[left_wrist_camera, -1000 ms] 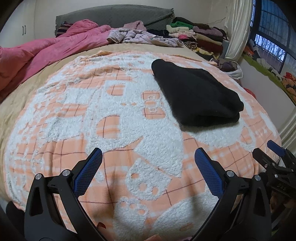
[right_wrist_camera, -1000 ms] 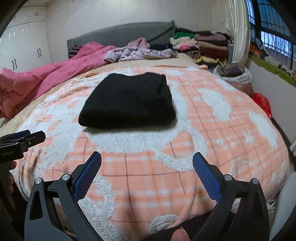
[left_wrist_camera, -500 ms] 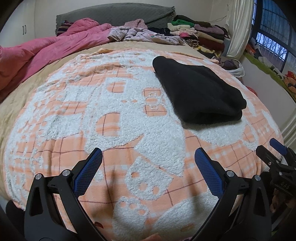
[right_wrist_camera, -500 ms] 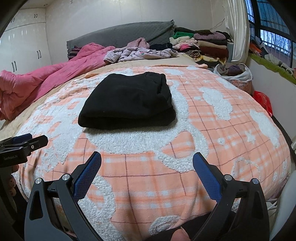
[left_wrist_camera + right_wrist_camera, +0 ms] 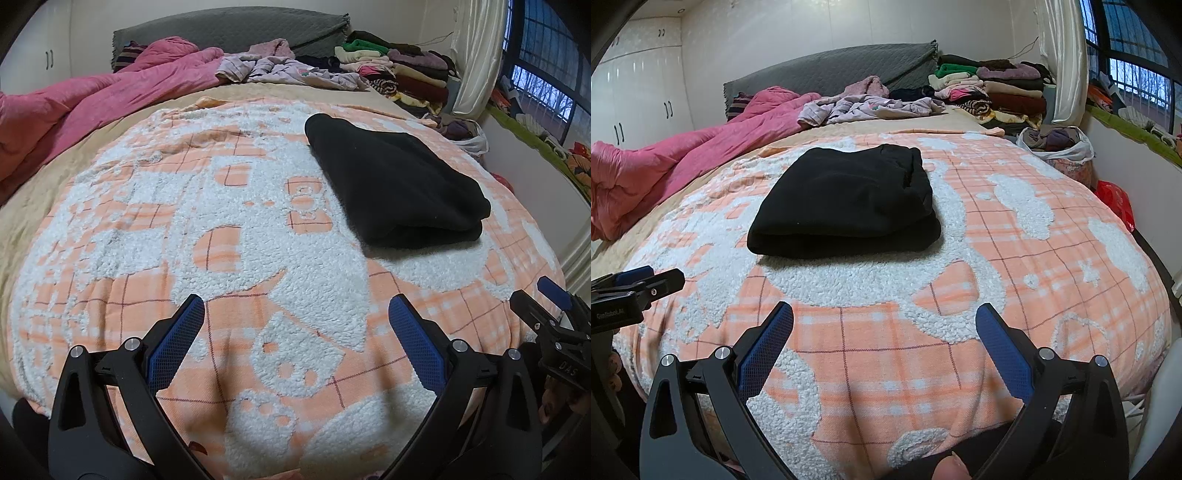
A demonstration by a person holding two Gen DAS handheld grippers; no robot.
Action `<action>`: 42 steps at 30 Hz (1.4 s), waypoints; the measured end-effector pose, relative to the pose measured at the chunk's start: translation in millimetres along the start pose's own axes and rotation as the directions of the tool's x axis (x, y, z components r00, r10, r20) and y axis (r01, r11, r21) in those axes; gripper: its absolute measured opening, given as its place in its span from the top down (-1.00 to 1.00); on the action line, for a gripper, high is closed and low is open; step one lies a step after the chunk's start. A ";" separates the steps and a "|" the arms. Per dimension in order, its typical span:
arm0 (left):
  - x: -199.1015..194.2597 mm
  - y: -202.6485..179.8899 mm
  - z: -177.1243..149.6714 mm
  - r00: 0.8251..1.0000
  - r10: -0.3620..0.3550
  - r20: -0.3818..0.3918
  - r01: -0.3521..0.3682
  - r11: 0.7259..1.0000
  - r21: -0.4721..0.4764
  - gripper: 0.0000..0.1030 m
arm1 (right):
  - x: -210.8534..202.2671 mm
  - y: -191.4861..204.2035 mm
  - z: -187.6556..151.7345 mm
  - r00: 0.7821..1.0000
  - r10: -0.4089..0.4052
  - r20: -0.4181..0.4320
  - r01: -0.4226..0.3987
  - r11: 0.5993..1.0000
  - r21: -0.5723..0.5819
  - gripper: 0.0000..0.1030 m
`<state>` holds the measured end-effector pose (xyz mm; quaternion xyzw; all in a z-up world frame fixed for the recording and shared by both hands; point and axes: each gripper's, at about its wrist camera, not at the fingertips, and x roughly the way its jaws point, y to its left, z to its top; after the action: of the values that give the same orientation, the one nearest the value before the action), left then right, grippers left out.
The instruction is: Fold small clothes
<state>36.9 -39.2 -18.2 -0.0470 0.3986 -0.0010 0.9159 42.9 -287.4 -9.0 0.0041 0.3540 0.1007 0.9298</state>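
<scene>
black garment [image 5: 846, 199] folded flat | long axis toward headboard [image 5: 831, 74]

Looks along the right gripper [image 5: 884, 317], blue-padded fingers [image 5: 764, 349] spread wide with nothing between them, hovering over the near end of an orange-and-white fleece blanket [image 5: 997, 266]. Shows a folded black garment [image 5: 846, 201] lying flat on that blanket, well ahead of the fingertips and slightly left of centre. Catches the left gripper [image 5: 639, 284] poking in at the left edge, near the blanket's side, too cropped to tell its jaw setting. Takes in a rumpled pink quilt [image 5: 701, 155] far left, a loose lilac heap [image 5: 871, 107] by the grey headboard [image 5: 831, 72], a stack of folded clothes [image 5: 993, 92] far right.
</scene>
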 end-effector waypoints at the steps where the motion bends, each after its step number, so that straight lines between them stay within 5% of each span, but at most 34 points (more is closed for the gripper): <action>1: -0.1 0.3 0.0 1.000 0.000 0.000 0.000 1.000 -0.001 -0.81 | -0.1 0.0 -0.1 1.000 0.000 0.000 0.000 1.000 0.000 -0.91; 31: -3.4 -1.5 1.8 1.000 0.014 -0.012 -0.013 1.000 0.028 -0.82 | -10.0 -11.0 6.2 0.999 -0.028 0.015 0.027 0.999 0.030 -0.91; 42: 4.4 37.2 8.1 0.997 0.078 -0.030 -0.079 0.996 -0.040 -0.82 | -41.1 -88.4 -3.7 0.977 -0.209 0.042 0.197 0.961 0.193 -0.91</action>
<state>44.5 -1.7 -19.2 -0.0502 0.4130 0.0426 0.9083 26.7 -382.0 8.3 0.0585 0.3315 -0.0290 0.9412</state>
